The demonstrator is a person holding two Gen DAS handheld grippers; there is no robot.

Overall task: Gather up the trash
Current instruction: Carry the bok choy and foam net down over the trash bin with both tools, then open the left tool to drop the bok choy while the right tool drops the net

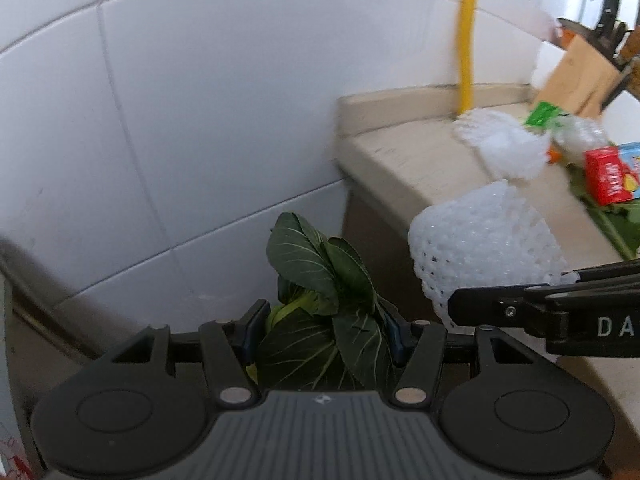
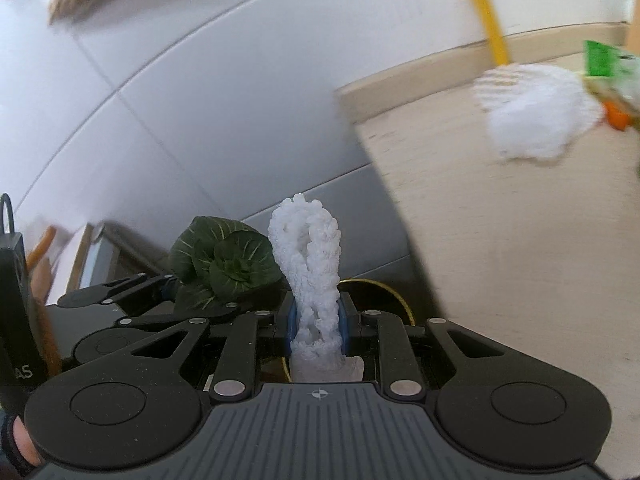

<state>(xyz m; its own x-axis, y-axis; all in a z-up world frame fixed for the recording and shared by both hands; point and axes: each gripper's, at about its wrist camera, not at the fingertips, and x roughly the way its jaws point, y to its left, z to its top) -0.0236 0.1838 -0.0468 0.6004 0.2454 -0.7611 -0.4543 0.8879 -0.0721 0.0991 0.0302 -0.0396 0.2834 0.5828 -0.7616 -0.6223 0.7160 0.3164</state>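
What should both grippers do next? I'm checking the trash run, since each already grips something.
Probably carry both loads on over the dark round bin showing under the right gripper, then open. The left gripper is shut on leafy greens, the right on a white foam fruit net, and both are already off the beige counter.

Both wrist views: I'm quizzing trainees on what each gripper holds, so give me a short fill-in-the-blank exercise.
1. The left gripper is shut on a bunch of dark ____ leaves.
2. The right gripper is shut on a white foam ____.
3. A red carton lies on the beige ____.

Missing words: green; net; counter
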